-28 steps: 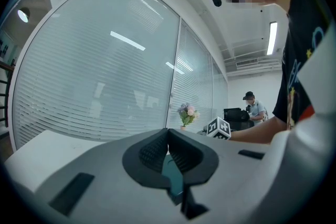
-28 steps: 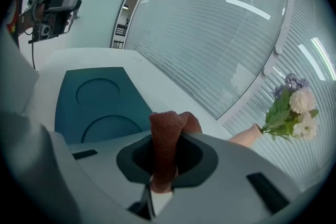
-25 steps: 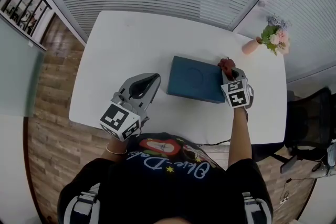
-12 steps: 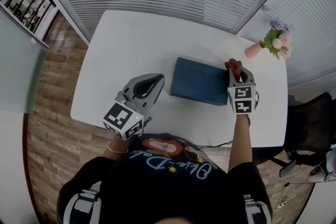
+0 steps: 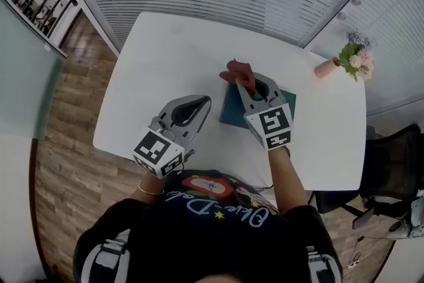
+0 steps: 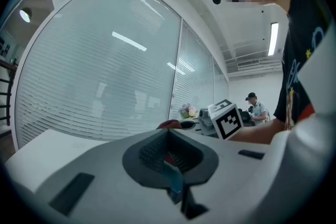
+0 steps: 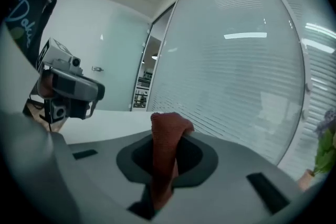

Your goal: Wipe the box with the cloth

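Observation:
A dark blue box (image 5: 233, 109) lies flat on the white table (image 5: 172, 56), mostly covered by my right gripper (image 5: 244, 78). That gripper is shut on a reddish-brown cloth (image 5: 238, 71), whose bunched end sticks out past the box's far left corner. In the right gripper view the cloth (image 7: 166, 149) stands pinched between the jaws. My left gripper (image 5: 195, 103) hovers over the table's near edge, left of the box, shut with nothing in it. The left gripper view shows the cloth (image 6: 169, 124) and the right gripper's marker cube (image 6: 228, 120) beyond the left jaws.
A small pink vase of flowers (image 5: 351, 57) stands at the table's far right corner. A black office chair (image 5: 397, 162) sits to the right of the table. Slatted blinds and glass run behind the table; wood floor lies to the left.
My right gripper has swept the cloth from the box's right end leftward across the top to its far left corner. The left gripper has stayed put.

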`<state>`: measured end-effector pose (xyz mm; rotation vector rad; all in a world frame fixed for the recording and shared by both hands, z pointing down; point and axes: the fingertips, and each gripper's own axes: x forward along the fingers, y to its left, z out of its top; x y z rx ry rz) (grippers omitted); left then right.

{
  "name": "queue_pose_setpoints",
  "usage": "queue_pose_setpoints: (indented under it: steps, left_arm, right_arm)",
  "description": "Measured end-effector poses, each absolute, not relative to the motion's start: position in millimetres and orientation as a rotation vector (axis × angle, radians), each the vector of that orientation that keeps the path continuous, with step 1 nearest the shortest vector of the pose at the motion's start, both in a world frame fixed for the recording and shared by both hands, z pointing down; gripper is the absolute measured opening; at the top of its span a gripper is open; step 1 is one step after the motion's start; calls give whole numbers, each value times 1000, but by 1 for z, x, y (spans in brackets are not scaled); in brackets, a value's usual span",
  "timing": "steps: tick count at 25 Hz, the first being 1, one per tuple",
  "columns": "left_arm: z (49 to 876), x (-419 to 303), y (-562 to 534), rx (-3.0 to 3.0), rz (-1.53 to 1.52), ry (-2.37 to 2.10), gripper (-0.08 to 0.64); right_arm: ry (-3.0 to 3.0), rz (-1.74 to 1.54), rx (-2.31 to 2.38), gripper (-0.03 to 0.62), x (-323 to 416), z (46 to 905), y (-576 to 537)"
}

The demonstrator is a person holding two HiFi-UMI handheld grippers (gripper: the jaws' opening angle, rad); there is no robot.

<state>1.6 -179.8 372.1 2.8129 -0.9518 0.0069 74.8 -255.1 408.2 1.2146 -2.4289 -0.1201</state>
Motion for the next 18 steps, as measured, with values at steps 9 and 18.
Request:
queue_pose_setpoints:
  steps: [9, 18]
  left_arm:
    - [376, -3, -182, 2801, 19, -966, 3]
    - [377, 17, -177, 2826, 38, -878, 3]
  right_arm:
    - [-2337, 17, 1192, 37, 88, 456, -257]
    - [-2265, 63, 1267, 38, 127, 465, -243]
